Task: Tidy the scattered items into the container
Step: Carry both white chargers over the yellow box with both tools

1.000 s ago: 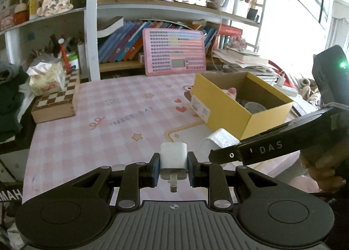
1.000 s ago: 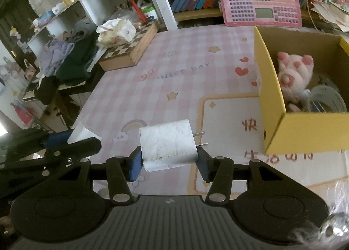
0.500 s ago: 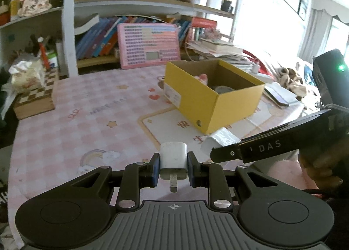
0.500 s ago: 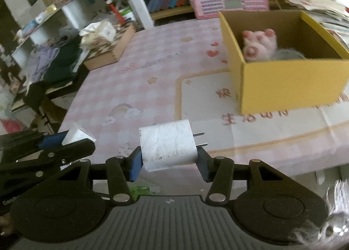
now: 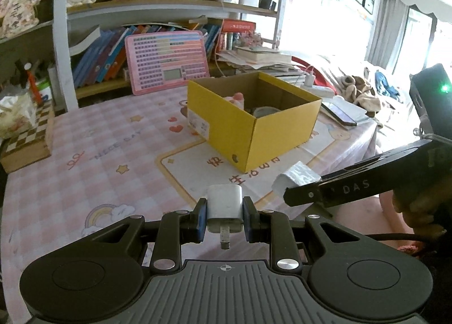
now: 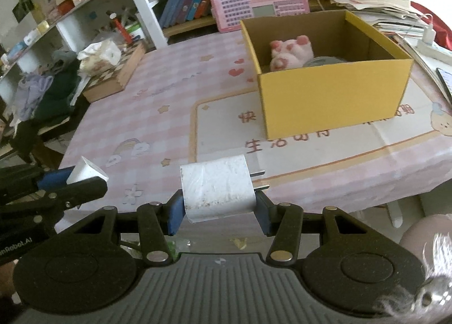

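A yellow cardboard box point(image 5: 285, 131) point(image 6: 333, 97) stands on the pink checked tablecloth point(image 5: 93, 160) and holds a pink plush toy point(image 6: 291, 51) and a grey round item point(image 6: 322, 61). My left gripper point(image 5: 224, 218) is shut on a small white charger plug point(image 5: 225, 208), held above the table's near edge. My right gripper point(image 6: 217, 205) is shut on a larger white charger plug point(image 6: 217, 189) with its prongs pointing right, also near the front edge. Each gripper shows in the other's view, the right point(image 5: 333, 191) and the left point(image 6: 73, 185).
A pink keyboard-like board point(image 5: 166, 62) leans against the bookshelf point(image 5: 158, 10) at the back. A checkered wooden box point(image 5: 28, 137) with a tissue pack sits at the left. A phone point(image 5: 339, 116) and papers lie right of the yellow box.
Both grippers have pulled back and risen from the table with their plugs. The yellow box now looks farther off and more central in both views.
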`<state>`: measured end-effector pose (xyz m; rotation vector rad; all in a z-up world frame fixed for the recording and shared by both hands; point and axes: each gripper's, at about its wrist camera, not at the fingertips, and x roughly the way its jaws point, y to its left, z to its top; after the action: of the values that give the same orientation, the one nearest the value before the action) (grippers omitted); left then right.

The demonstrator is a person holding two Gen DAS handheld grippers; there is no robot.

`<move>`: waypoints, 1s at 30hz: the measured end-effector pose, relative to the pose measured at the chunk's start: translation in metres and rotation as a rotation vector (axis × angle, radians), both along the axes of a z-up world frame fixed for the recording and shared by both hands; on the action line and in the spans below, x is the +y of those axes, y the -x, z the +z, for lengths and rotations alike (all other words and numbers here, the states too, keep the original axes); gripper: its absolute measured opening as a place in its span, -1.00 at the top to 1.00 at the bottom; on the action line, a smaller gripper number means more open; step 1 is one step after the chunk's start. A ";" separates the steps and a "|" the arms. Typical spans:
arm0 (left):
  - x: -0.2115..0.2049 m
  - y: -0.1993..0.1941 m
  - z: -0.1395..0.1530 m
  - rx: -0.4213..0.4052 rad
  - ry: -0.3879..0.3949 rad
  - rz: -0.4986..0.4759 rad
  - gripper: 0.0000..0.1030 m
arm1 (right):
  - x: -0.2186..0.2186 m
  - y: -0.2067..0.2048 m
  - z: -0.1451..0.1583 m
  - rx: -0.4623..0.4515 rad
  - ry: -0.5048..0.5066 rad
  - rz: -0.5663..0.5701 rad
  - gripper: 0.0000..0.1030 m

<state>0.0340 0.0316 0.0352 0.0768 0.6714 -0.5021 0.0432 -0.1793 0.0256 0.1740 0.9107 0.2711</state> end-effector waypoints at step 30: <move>-0.117 -0.066 -0.015 0.041 -0.021 -0.258 0.54 | -0.112 -0.028 -0.010 0.052 -0.002 -0.205 0.05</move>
<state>0.1004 -0.0858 0.0204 0.1746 0.7111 -0.7458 0.0708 -0.2911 0.0153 0.2759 0.9363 0.0774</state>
